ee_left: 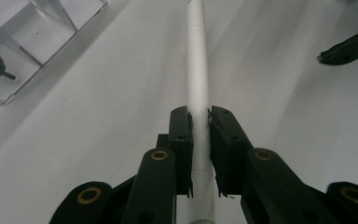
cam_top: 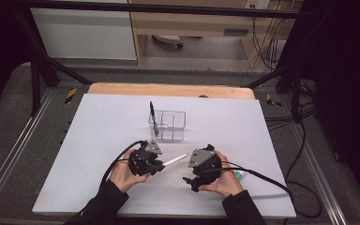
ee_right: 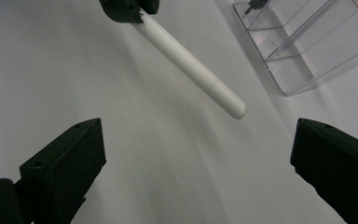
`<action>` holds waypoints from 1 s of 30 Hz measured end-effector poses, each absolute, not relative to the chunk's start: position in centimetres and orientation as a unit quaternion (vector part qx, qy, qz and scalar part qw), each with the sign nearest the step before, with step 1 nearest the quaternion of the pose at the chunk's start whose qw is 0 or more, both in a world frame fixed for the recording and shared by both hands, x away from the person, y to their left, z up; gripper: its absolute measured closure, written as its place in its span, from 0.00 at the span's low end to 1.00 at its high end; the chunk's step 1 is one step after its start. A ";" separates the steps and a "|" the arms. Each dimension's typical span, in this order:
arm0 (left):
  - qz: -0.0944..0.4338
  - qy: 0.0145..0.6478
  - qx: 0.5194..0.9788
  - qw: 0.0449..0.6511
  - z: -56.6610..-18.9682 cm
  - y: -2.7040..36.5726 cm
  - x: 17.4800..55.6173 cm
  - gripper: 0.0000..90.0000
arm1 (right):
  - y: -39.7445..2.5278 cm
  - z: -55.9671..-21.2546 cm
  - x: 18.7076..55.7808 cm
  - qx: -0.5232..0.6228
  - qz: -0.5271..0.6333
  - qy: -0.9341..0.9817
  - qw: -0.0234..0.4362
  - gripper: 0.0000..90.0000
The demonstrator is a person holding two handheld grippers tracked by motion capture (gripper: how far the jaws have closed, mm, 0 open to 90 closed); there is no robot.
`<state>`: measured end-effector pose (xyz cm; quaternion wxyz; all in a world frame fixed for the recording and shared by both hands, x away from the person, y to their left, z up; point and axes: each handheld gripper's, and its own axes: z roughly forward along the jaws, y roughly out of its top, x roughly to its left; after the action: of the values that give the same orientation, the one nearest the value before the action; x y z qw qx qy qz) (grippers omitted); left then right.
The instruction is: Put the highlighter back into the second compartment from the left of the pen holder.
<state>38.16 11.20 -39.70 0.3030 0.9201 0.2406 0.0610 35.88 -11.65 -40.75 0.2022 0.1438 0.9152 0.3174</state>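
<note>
White and slender, the plastic pen-shaped stick (ee_left: 197, 70) is pinched between the jaws of the left gripper (ee_left: 199, 122), which clamp it near its rear end so that most of its length juts forward, free above the worktop (cam_top: 98, 140). In the high view the same stick (cam_top: 174, 160) points to the right and a little away from the person, its tip aimed at the gap between the two grippers and lying near the front of the clear plastic compartmented holder (cam_top: 168, 125). Gripping it so far back probably leaves the front end free to be steered into one of the holder's open cells, or taken by the other tool.

Just to the right, the right gripper (cam_top: 193, 180) sits low over the white sheet with its jaws spread wide and nothing between them; its own view shows the stick's rounded tip (ee_right: 237, 111) ahead of and above the open gap, apart from both jaws. It looks poised to help, not yet engaged.

Behind them, a black pen (cam_top: 153, 117) stands tilted in the holder's left compartment, which suggests where the white stick belongs. A small green-tipped item (cam_top: 239, 175) peeks out beside the person's right hand (cam_top: 225, 180).
</note>
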 end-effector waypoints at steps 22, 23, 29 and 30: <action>0.044 0.213 0.931 0.294 -38.0 7.3 38.8 0.87 | -12.1 -40.8 34.9 0.039 0.280 0.920 0.272 0.23; 0.044 0.211 0.932 0.293 -37.9 7.1 38.7 0.87 | -12.1 -40.9 34.8 0.034 0.279 0.920 0.274 0.24; 0.045 0.201 0.937 0.283 -37.6 6.1 38.8 0.87 | -12.3 -40.8 34.7 -0.009 0.277 0.910 0.309 0.31; 0.045 0.199 0.937 0.283 -37.6 6.0 38.8 0.87 | -12.4 -40.8 34.6 -0.017 0.277 0.908 0.315 0.33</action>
<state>38.79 5.95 -37.62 0.2825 0.9373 0.1993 0.0449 34.65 -12.36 -40.82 0.3154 -0.0168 0.9076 0.2767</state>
